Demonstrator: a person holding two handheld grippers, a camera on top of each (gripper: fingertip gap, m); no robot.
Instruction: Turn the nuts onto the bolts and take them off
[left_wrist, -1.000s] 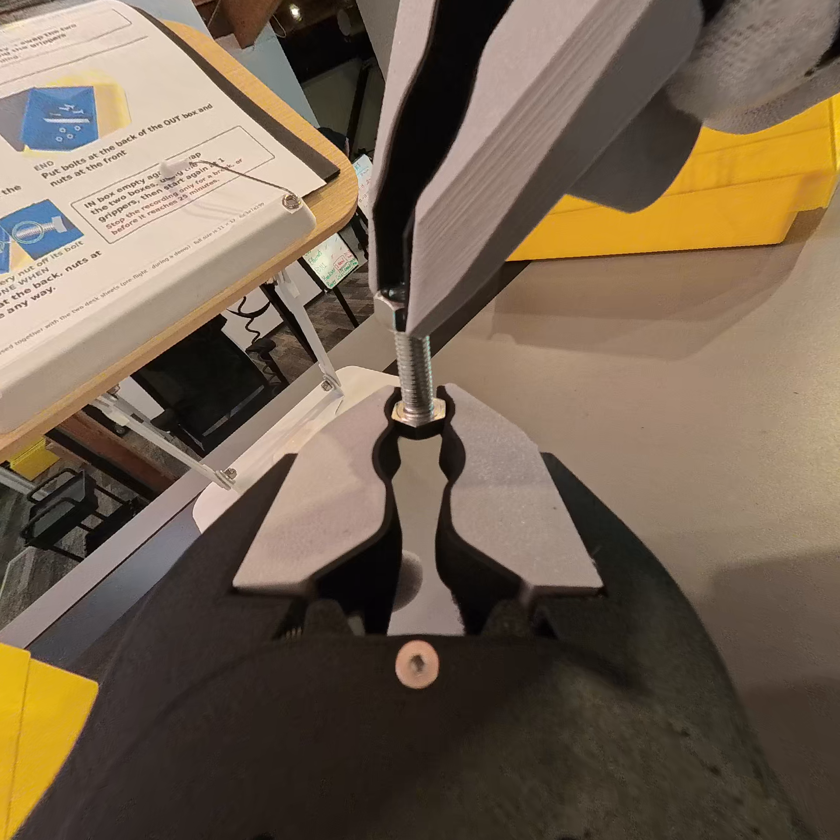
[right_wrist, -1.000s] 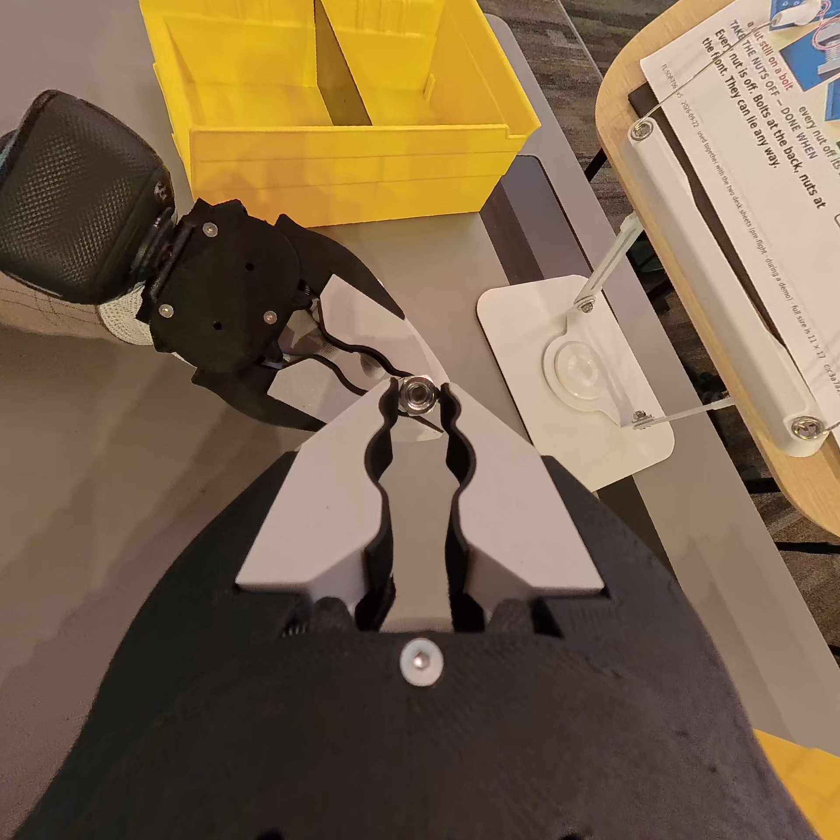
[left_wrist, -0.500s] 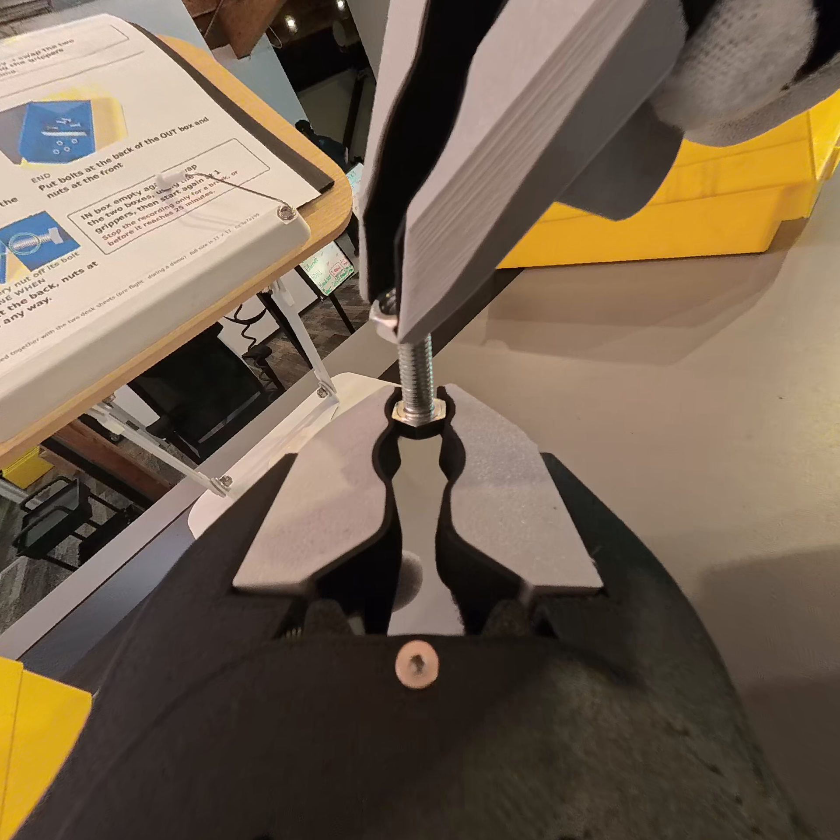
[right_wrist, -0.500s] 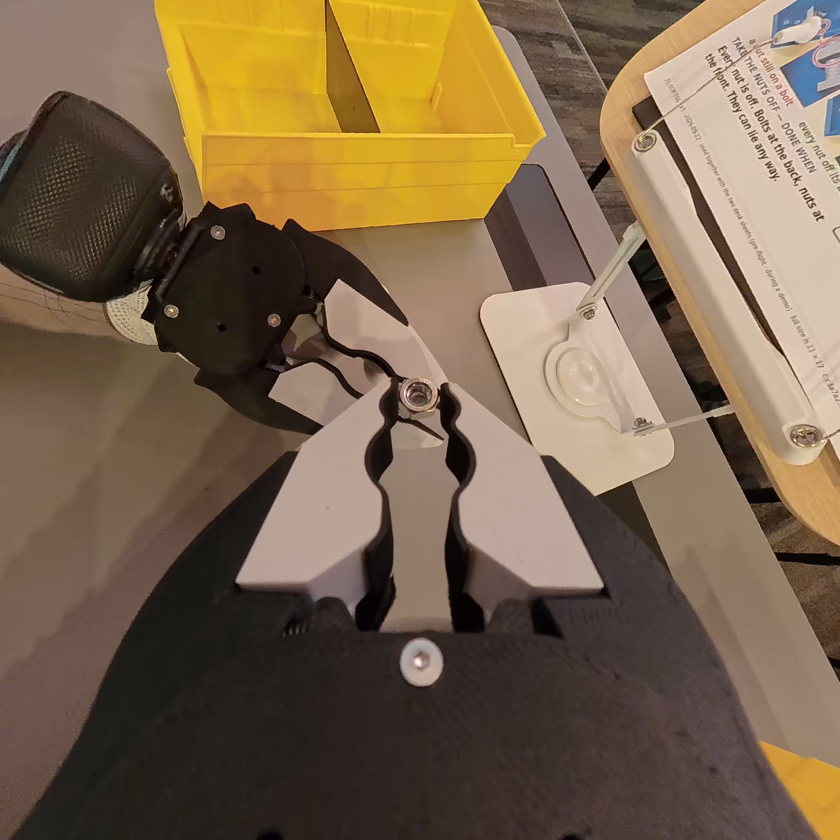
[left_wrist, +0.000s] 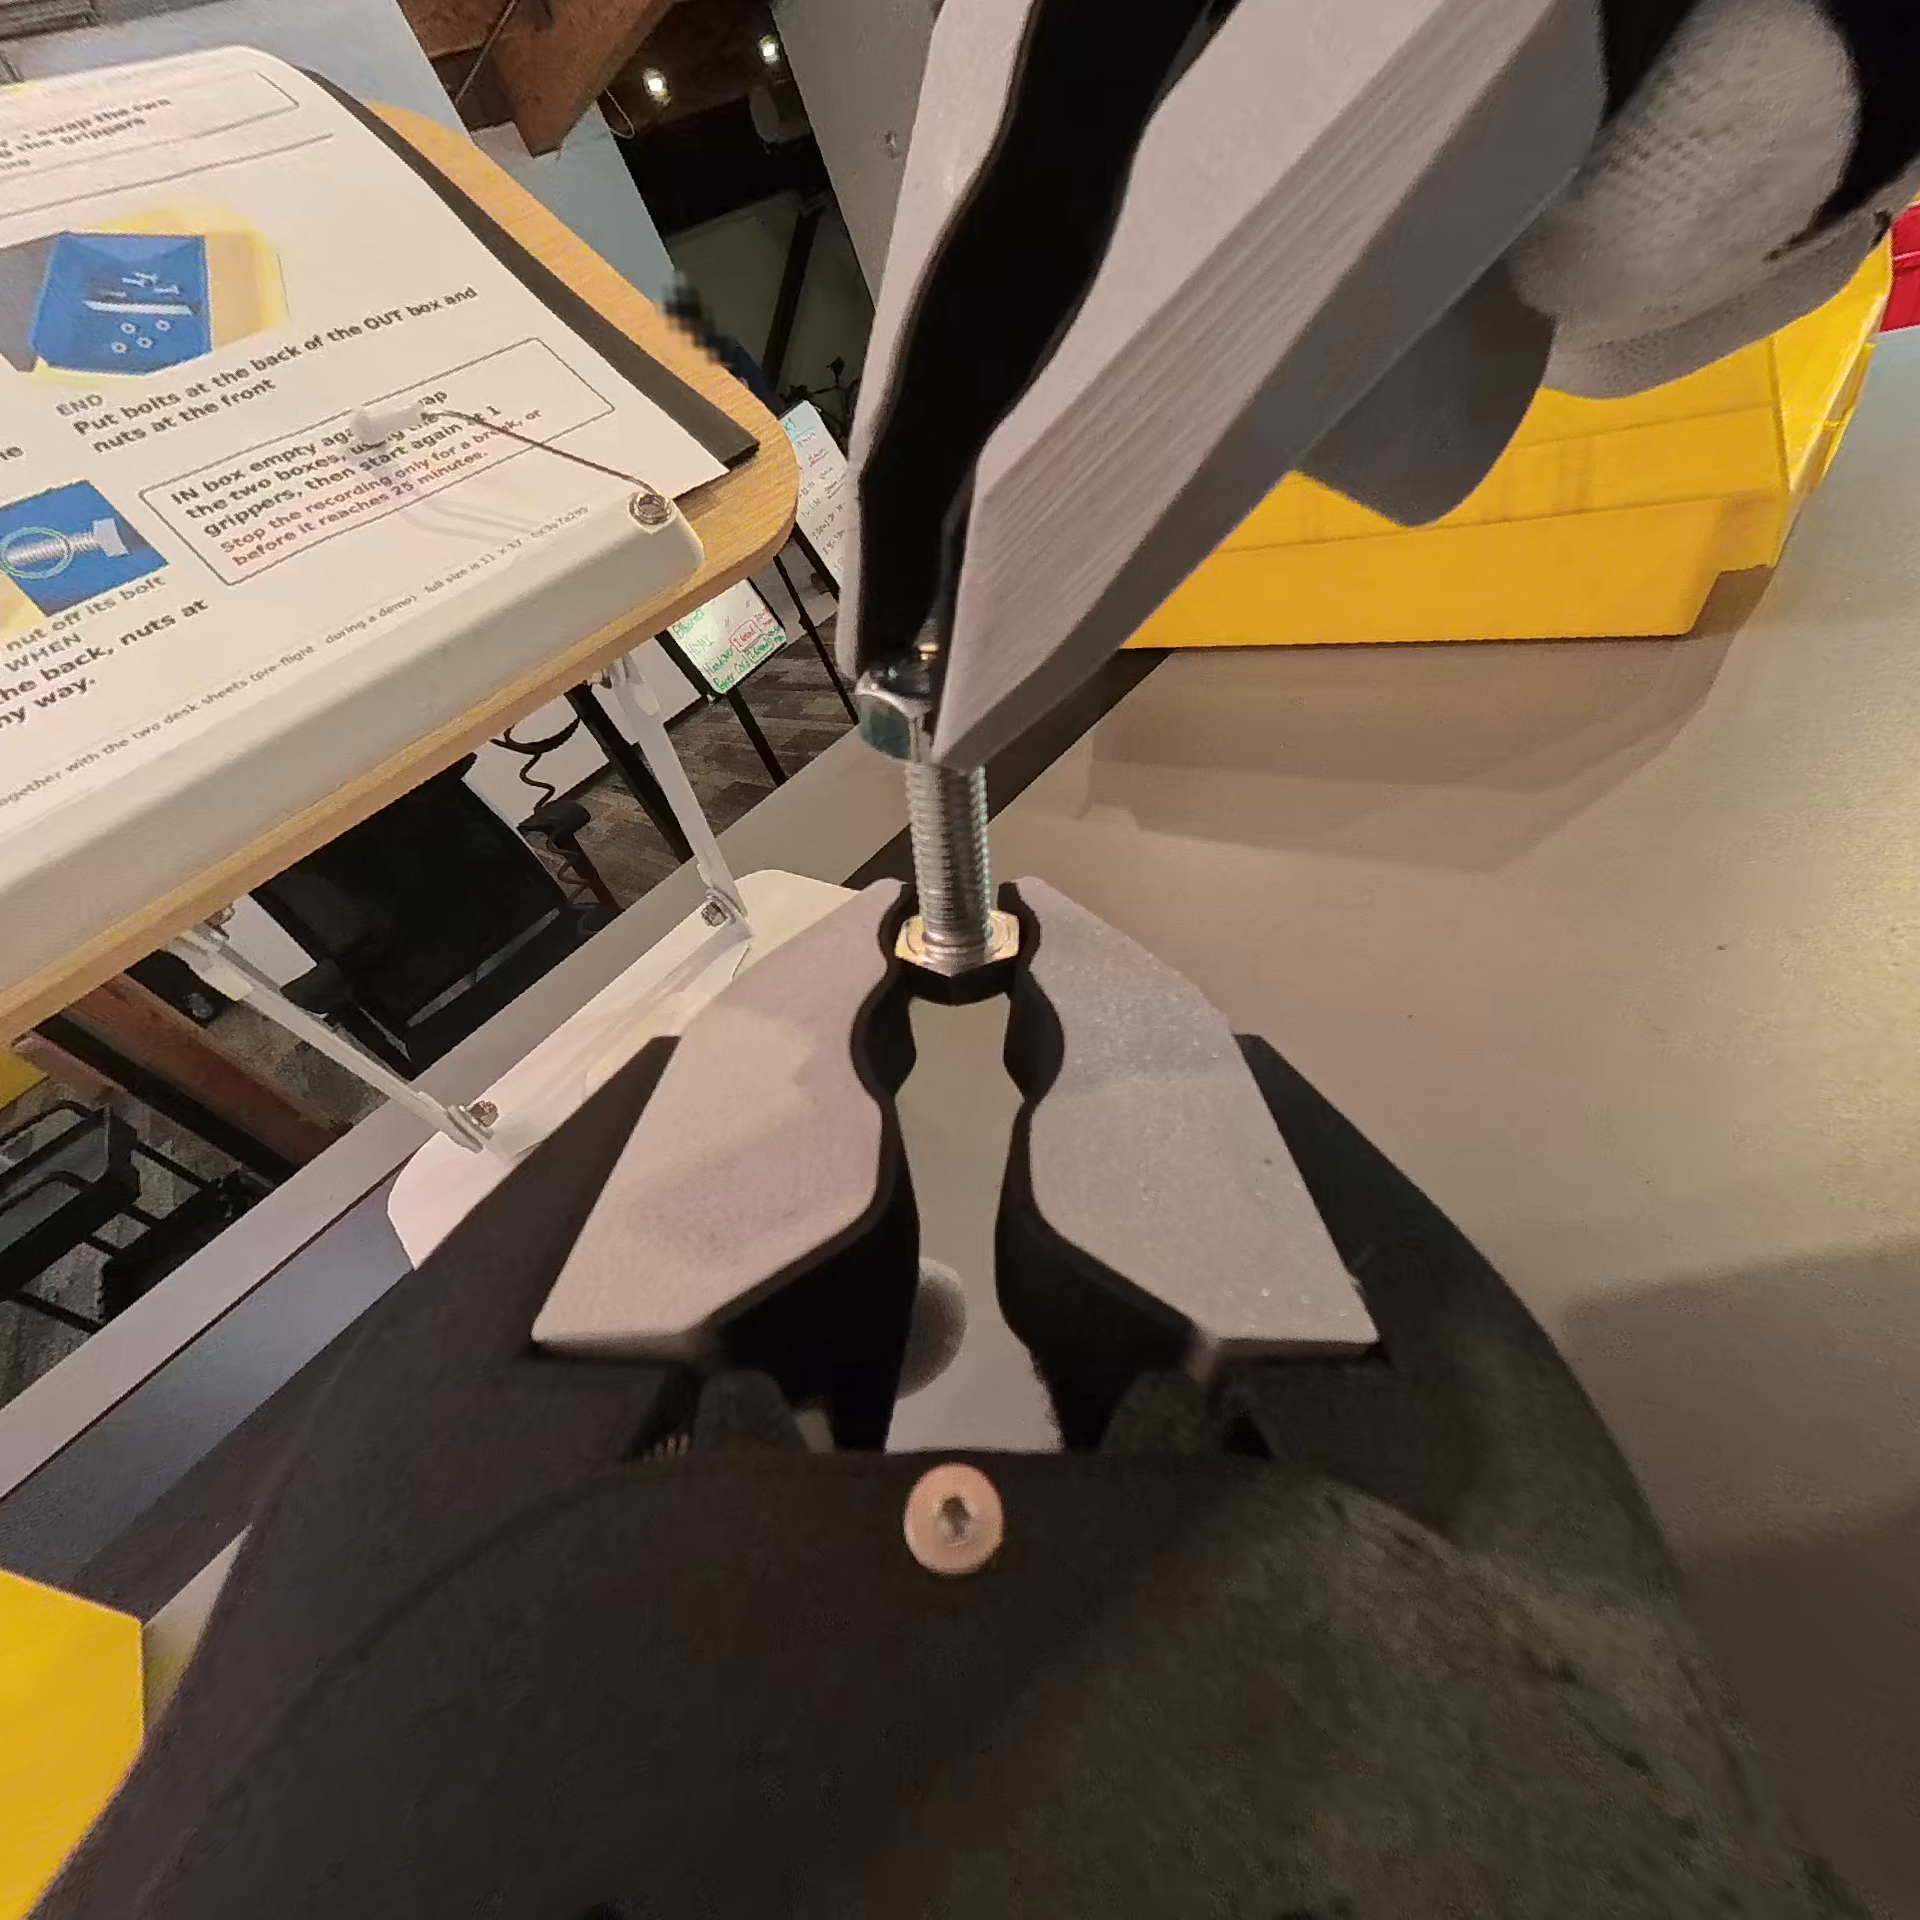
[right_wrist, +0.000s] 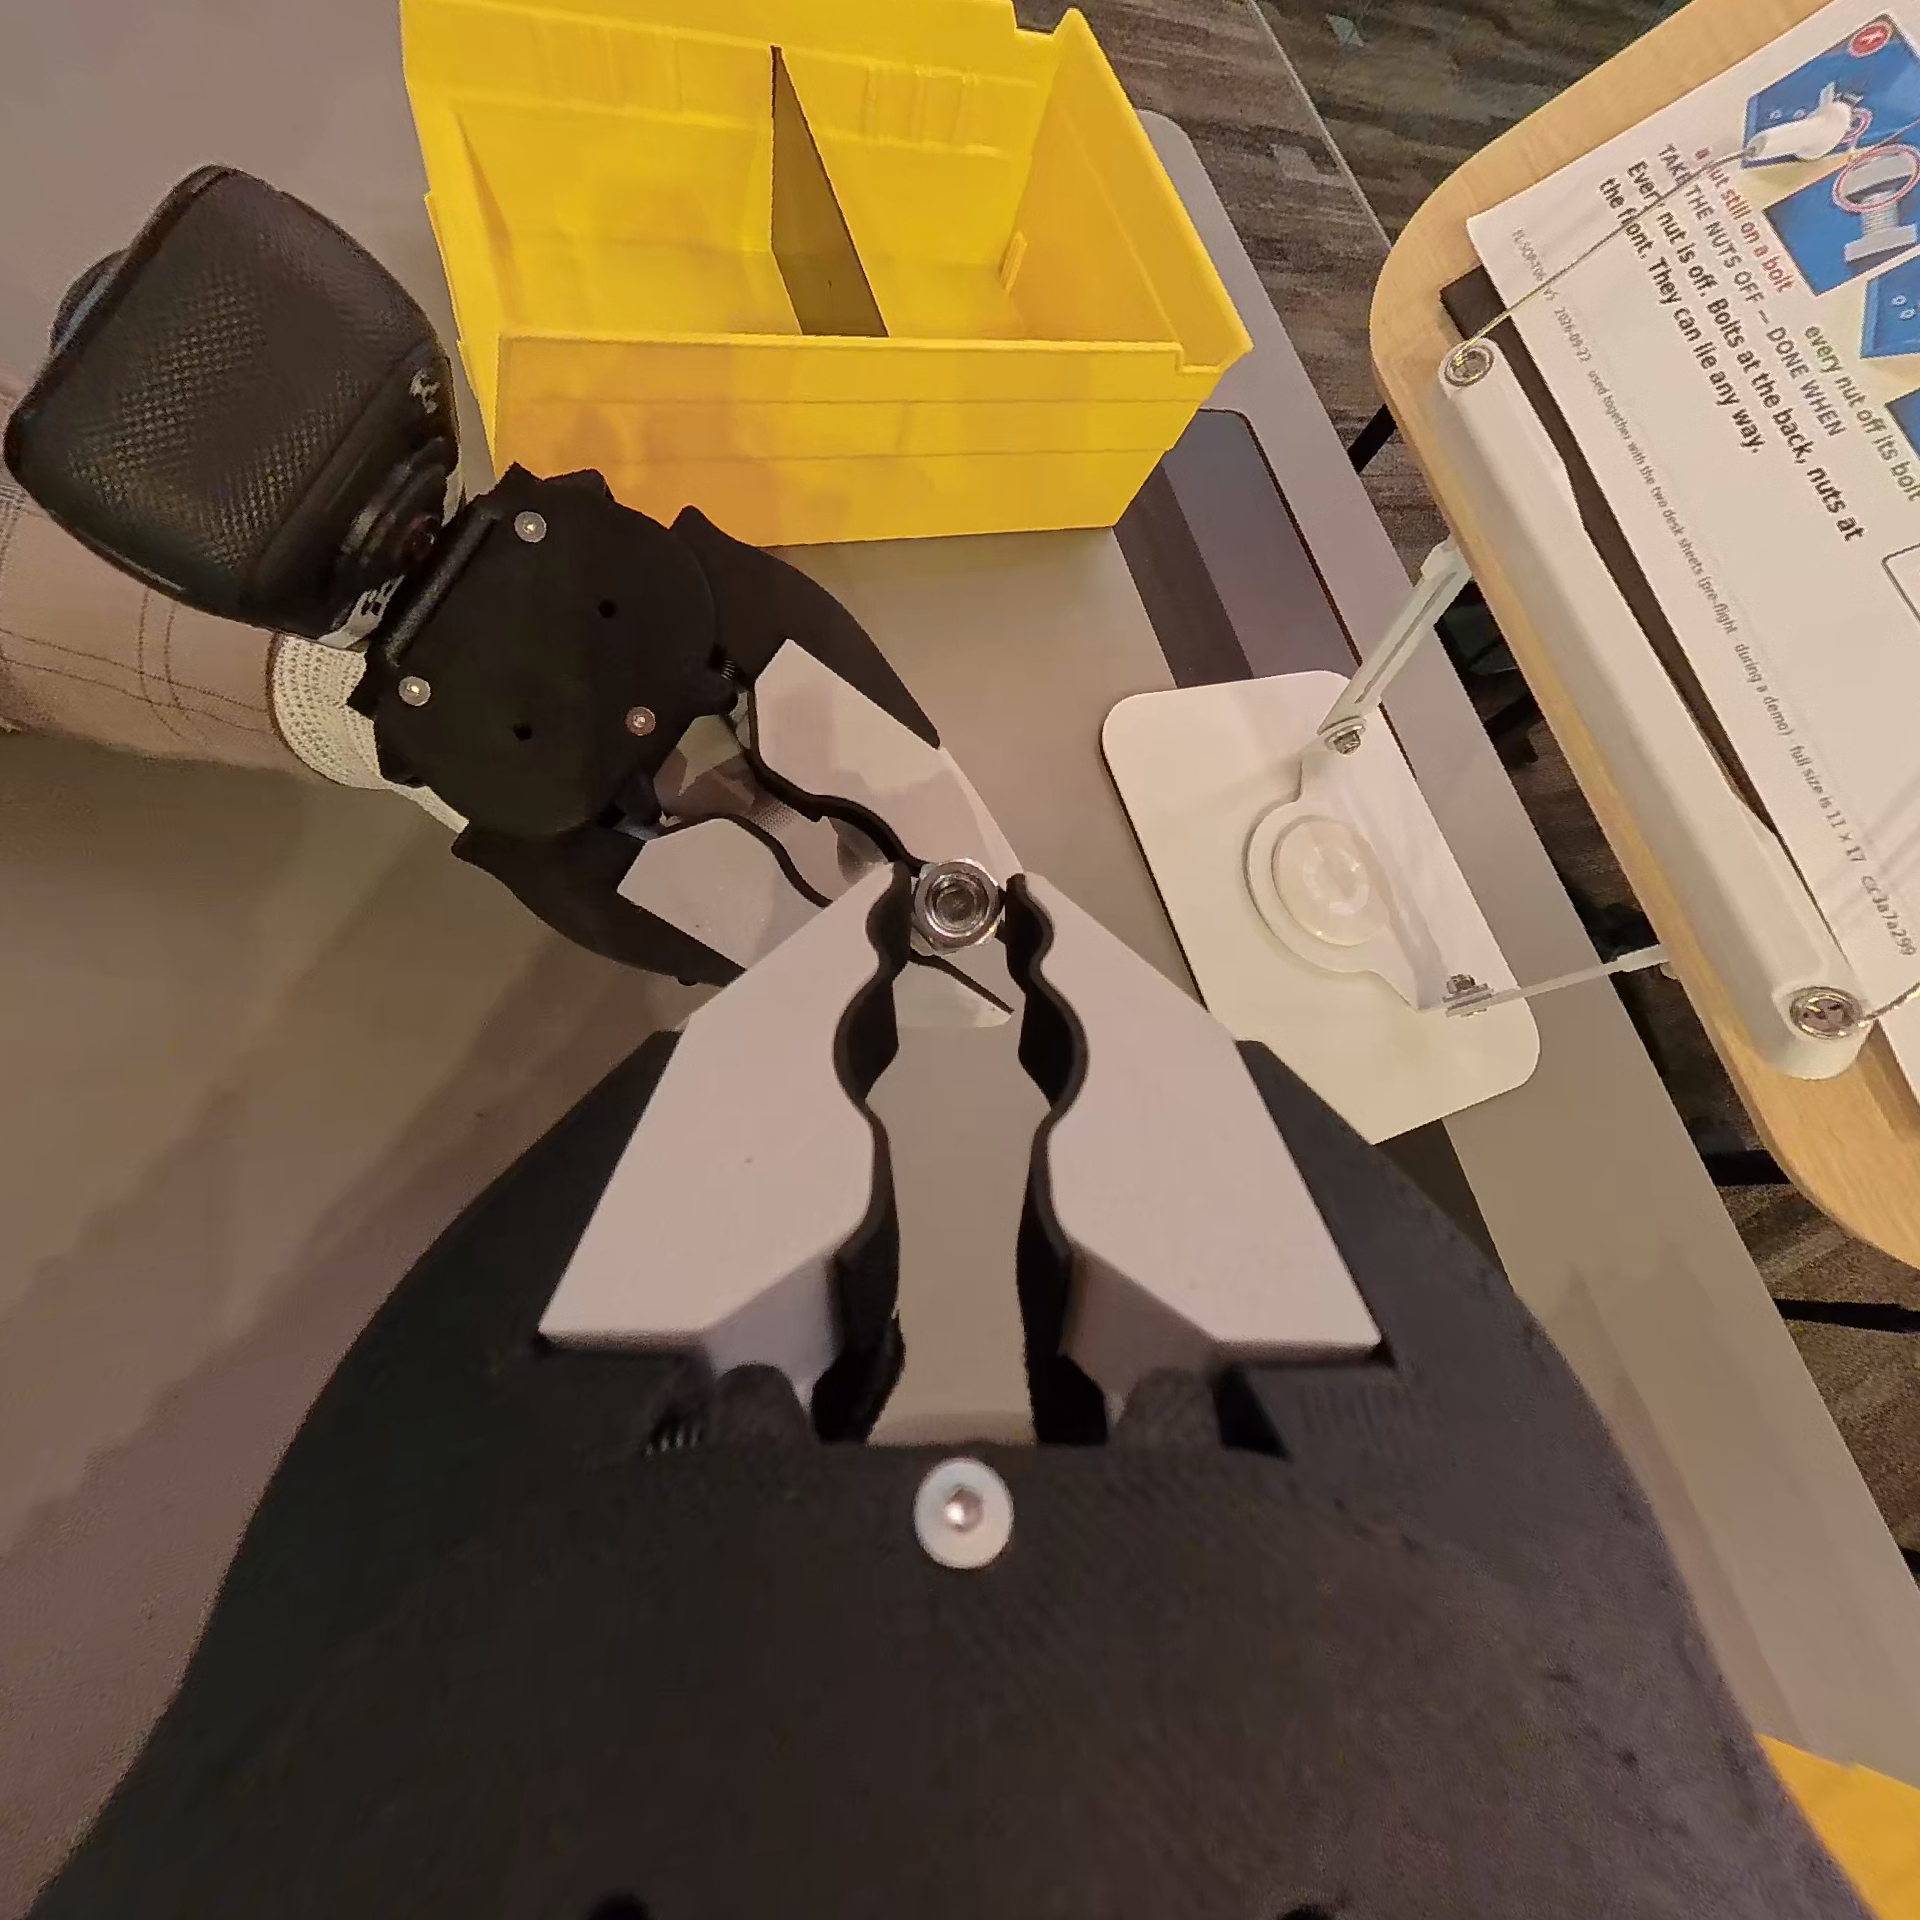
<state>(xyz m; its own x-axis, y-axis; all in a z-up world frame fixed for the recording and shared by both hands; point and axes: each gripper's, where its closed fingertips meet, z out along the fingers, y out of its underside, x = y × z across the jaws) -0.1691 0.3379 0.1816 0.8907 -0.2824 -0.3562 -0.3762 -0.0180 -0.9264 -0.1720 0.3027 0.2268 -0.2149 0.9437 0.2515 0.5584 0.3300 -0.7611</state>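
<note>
— While the person's sleeve (right_wrist: 94, 665) comes in along the left edge of the surface (right_wrist: 260, 1091), what is the left tool (left_wrist: 954, 961) holding?

— A hex nut (left_wrist: 951, 951), pinched between its two grey tips. A threaded bolt (left_wrist: 940, 852) runs through that nut and stands upright above the surface.

— And the bolt's head?

— That sits in the right tool (right_wrist: 958, 914), which comes down from above and is clamped on the head; seen along its own fingers, the head shows end-on between the tips. A white-gloved hand (left_wrist: 1683, 197) carries that tool.

— So both tools are closed down narrow?

— Yes, each gripping its own part, the nut low on the thread and the head well above it, with bare thread between the two.

— What lies farther right?

— A yellow bin (right_wrist: 821, 301) rests toward the far edge of the surface, split by a divider into two compartments. Near the right edge there is a white base plate (right_wrist: 1195, 790) with thin legs carrying a tilted wooden board (right_wrist: 1455, 260), and a printed sheet (right_wrist: 1714, 312) is clipped on it. I can also see a corner of another yellow bin (left_wrist: 62, 1745) at the near left corner.
</note>
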